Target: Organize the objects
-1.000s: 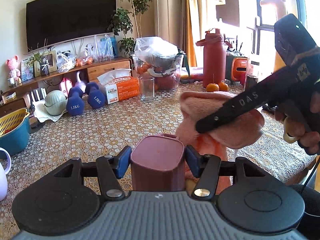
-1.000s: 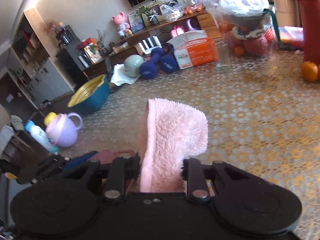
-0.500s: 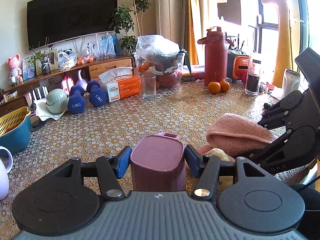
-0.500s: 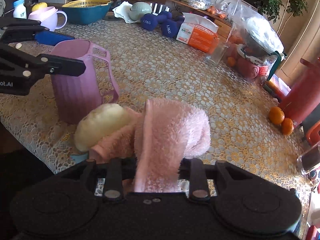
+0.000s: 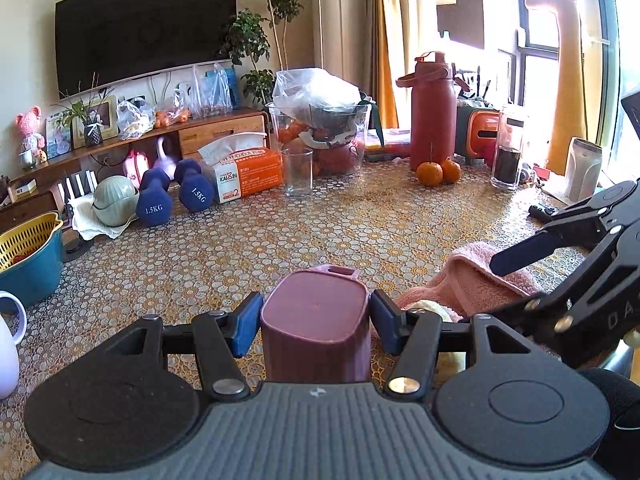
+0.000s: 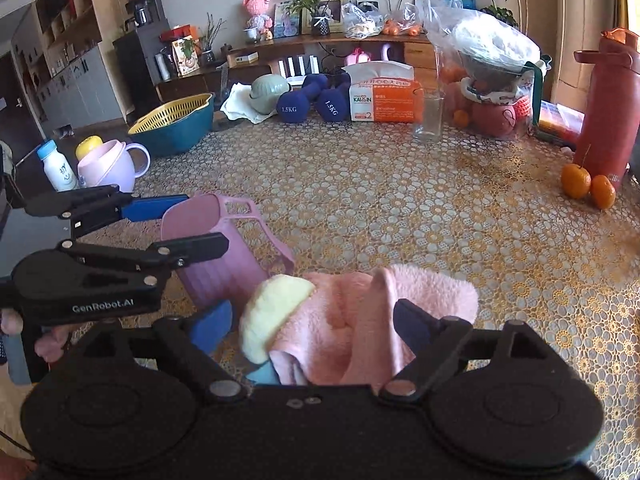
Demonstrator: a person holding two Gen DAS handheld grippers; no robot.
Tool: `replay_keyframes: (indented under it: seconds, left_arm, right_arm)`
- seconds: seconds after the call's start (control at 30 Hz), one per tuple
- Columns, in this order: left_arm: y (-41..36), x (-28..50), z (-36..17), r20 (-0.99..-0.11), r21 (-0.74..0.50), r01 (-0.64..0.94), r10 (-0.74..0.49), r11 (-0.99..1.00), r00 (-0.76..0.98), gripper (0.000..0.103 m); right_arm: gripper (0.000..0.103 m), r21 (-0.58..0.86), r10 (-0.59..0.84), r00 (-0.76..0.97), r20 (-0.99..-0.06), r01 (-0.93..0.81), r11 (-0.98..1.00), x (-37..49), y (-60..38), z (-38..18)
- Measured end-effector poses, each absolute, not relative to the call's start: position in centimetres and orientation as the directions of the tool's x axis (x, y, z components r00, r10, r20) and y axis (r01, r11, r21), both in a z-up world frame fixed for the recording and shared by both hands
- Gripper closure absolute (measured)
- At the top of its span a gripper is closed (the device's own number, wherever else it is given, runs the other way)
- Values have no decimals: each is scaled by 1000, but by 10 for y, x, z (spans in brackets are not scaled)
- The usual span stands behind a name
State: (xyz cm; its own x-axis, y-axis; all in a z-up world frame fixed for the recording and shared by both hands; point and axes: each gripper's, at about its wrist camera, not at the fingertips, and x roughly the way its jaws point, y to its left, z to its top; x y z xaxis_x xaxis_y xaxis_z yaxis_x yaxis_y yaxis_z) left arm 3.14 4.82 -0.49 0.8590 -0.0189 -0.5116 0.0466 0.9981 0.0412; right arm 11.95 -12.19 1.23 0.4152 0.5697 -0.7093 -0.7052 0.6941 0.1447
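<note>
Left gripper (image 5: 316,322) is clamping the mauve plastic cup (image 5: 316,328) across its body, blue pads pressing both sides, jaws about a third open. Cup is sitting upside down on the counter (image 5: 360,232) at the near edge, handle facing away from the left camera.

Right gripper (image 6: 312,322) is opening, jaws spreading wide. The pink towel (image 6: 360,312) is lying between them, bunched in a heap on the counter just right of the cup; pads are no longer pressing it, so I'm reading it as released. A pale yellow cloth (image 6: 276,308) is tucked against the towel on the cup side, something light blue under it, can't tell what.

Progress, as a judgement: towel drop looks done, cup is in hand but not placed anywhere final. No obvious target bin in view, so I can't tell where either item is meant to end up. Most of the counter is untouched.

Surface: patterned gold-and-white lace-style cover, glossy, strong window glare on the right. Far edge is carrying navy dumbbells (image 5: 172,196), a tissue box (image 5: 244,172), an empty glass (image 5: 298,174), a clear tub under a plastic bag (image 5: 320,128), a red flask (image 5: 432,112) and two oranges (image 5: 438,171). A teal basin with yellow strainer (image 6: 176,120) is sitting at the left. Room behind: wall TV, low wooden shelf, plants, curtains.
</note>
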Motion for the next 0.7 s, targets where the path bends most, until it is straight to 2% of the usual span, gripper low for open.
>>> replay_keyframes:
  seconds: [0.23, 0.47, 0.5, 0.53, 0.63, 0.7]
  left_arm:
    - [50, 32, -5, -516, 35, 45, -21, 998, 856, 45]
    - [51, 32, -5, -518, 32, 43, -20, 999, 855, 45]
    - [50, 32, -5, -520, 33, 44, -20, 998, 854, 45]
    - [51, 33, -5, -523, 33, 45, -22, 998, 852, 45]
    - [53, 33, -3, -531, 21, 49, -30, 999, 847, 45]
    - [54, 33, -3, -536, 18, 50, -33, 999, 844, 45]
  right_arm:
    - [15, 15, 456, 470, -756, -684, 730, 115, -91, -18]
    - [17, 167, 472, 406, -783, -593, 788, 129, -98, -32]
    - [21, 186, 475, 392, -788, -584, 790, 128, -96, -35]
    - [38, 194, 472, 384, -794, -576, 794, 126, -93, -40]
    - [67, 139, 426, 432, -795, -555, 820, 118, -87, -46]
    - [71, 155, 438, 445, -781, -541, 827, 117, -92, -42]
